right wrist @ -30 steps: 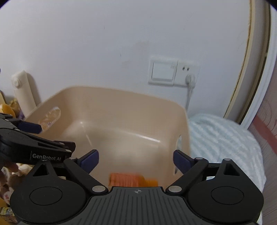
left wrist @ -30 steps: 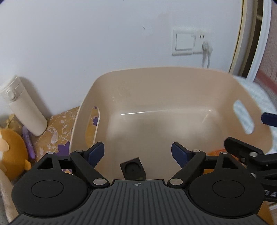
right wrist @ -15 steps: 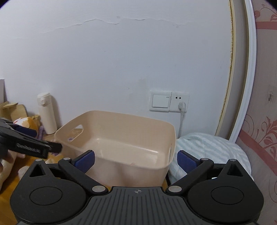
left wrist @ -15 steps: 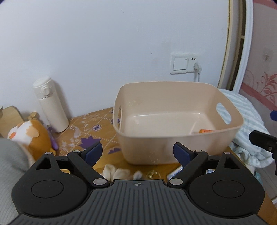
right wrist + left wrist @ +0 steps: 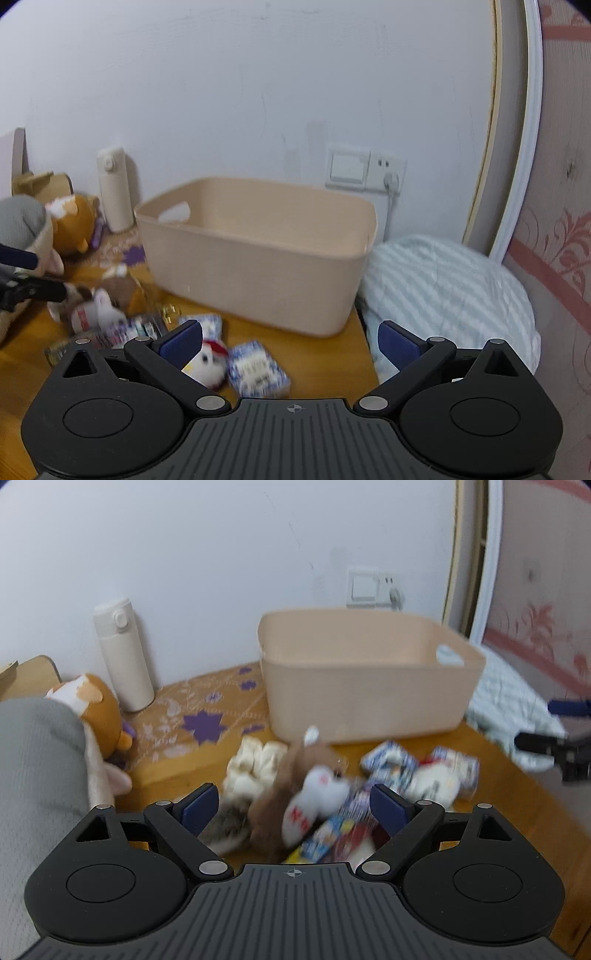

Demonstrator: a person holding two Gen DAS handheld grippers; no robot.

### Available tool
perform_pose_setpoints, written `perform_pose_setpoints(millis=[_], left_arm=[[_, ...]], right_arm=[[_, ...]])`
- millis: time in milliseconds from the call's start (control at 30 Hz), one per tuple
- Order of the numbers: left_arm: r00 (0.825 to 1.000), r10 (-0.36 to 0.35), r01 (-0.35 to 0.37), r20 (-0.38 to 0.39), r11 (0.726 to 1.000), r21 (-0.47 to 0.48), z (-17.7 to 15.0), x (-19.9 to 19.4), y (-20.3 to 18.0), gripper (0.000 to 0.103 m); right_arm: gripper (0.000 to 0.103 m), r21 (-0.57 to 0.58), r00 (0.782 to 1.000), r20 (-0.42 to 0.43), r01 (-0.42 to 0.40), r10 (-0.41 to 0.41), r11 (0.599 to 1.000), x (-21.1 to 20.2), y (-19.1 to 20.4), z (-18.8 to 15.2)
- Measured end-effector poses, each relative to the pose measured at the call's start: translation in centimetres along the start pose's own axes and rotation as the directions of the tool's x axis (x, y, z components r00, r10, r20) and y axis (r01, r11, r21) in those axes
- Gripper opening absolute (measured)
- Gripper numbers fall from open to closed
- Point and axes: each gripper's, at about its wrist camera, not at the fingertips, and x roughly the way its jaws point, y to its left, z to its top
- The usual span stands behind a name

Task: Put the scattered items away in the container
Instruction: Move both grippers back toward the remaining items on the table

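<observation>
Both claws gape — left claw (image 5: 295, 808) over brown plush (image 5: 291, 775).

White flask (image 5: 123, 657) upright against wall; wall socket (image 5: 365, 171); striped blanket (image 5: 443, 288) beside table.

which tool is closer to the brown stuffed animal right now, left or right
Left. The left tool is open right over the brown stuffed animal, which sits between its fingers. The right tool is open farther right, above the small white plush and blue packet.
</observation>
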Motion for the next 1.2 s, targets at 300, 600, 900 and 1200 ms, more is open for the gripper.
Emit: perform_pose_setpoints(millis=[300, 600, 900, 1200], left_arm=[[0.996, -0.071, 0.074, -0.05, 0.995, 0.063, -4.2, 2.0, 0.9, 0.09], [0.984, -0.16, 0.154, -0.084, 0.985, -0.075, -5.5, 4.7, 2.8, 0.09], [0.959, -0.282, 0.269, -0.021, 0.931, -0.247, -5.8, 6.1, 4.7, 0.09], [0.958, -0.288, 0.282, 0.001, 0.937, -0.204, -5.9, 6.5, 3.6, 0.09]], right_arm=[[0.103, -0.013, 0.995, -0.101, -0.009, 0.008, 1.0, 2.9, 0.6, -3.2], [0.103, -0.003, 0.988, -0.156, 0.003, -0.003, 1.0, 5.5, 0.3, -4.2], [0.103, 0.005, 0.989, -0.15, -0.008, 0.008, 1.0, 7.2, 0.3, -4.2], [0.098, -0.001, 0.988, -0.155, -0.017, 0.016, 1.0, 8.7, 1.0, -4.1]])
